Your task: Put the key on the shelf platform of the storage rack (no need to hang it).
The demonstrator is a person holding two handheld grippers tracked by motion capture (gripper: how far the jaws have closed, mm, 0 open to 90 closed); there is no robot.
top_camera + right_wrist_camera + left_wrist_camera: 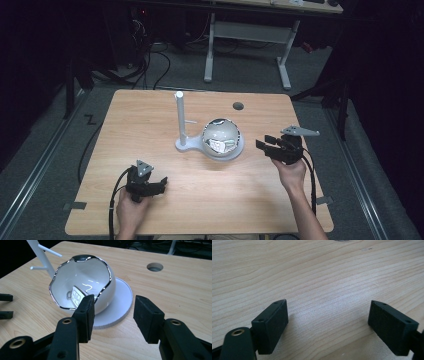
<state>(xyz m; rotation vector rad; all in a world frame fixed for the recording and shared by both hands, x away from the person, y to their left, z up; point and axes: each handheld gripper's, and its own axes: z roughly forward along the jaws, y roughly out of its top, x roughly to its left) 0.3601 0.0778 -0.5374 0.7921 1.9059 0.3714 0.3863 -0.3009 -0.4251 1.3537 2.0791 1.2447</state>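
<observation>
A white egg-shaped bowl (221,136) (82,282) with a wavy chrome rim lies tilted on a round white base (122,297) at mid-table. Inside it rests a white key fob (218,145) (76,296). A white post (179,117) (40,252) with thin pegs rises from the base's left side. My right gripper (265,141) (113,307) hovers just right of the bowl and points at it. Its jaws stand apart with nothing between them. My left gripper (157,184) (328,312) rests low over bare wood at the front left, jaws wide apart and empty.
The light wooden table (150,115) has a round cable hole (238,106) (154,266) behind the bowl. Beyond the far edge stand a white desk frame (250,35) and cables on a dark floor. Each gripper trails a black cable toward the near edge.
</observation>
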